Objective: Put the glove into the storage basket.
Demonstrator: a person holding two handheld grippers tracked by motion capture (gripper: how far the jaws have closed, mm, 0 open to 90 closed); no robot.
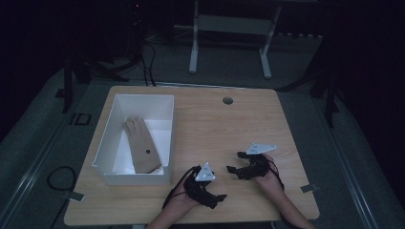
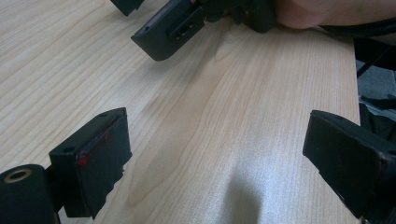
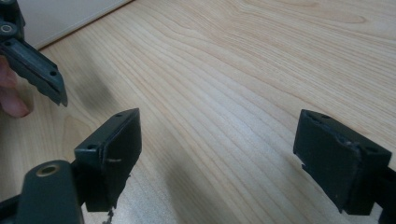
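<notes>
High view: the glove (image 1: 142, 145) lies flat inside the white bin (image 1: 106, 140) at the tabletop's (image 1: 229, 129) left, well apart from both claws, which rest near the front edge. Left gripper view: the left claw (image 2: 217, 158) is released, jaws spread over bare wood. Right gripper view: the right claw (image 3: 219, 156) is likewise released, apparently staged for a reach.

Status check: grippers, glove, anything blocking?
Left gripper and right gripper both open, empty, low over the table. Glove lies flat in the white box. Nothing in the way.
</notes>
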